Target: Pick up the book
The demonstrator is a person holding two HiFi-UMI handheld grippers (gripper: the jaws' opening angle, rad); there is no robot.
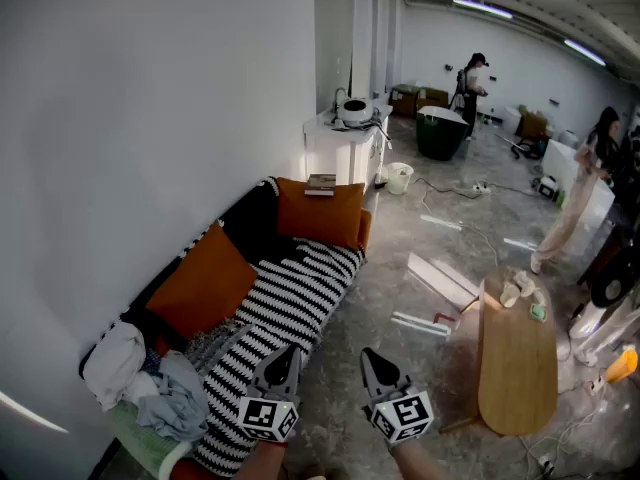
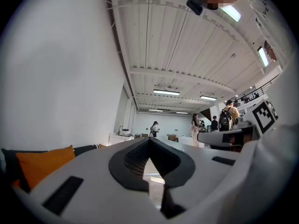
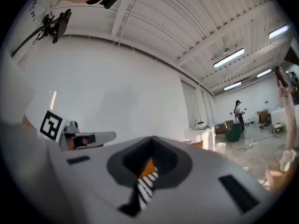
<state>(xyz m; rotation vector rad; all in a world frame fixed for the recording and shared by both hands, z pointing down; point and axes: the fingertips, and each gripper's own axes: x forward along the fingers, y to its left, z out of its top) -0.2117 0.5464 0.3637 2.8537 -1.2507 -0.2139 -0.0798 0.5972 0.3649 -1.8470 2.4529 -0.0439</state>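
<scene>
In the head view, the small flat book [image 1: 320,183] rests on top of the upright orange cushion [image 1: 320,216] at the far end of the black-and-white striped sofa [image 1: 290,298]. It is well apart from your left claw [image 1: 288,356] and right claw [image 1: 372,358], at twelve o'clock. In the left gripper view, your left claw [image 2: 149,140] is clenched on nothing. In the right gripper view, your right claw [image 3: 150,140] is clenched too, and empty.

A big workshop hall: bare concrete floor [image 1: 400,268], ceiling strip lights [image 1: 483,8], a striped sofa [image 1: 290,298].

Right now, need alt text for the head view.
The left gripper and right gripper, both with jaws shut and empty, point toward a black-and-white striped sofa. A book sits at the sofa's far end, above an orange cushion, well beyond both grippers. A wooden table stands to the right.
</scene>
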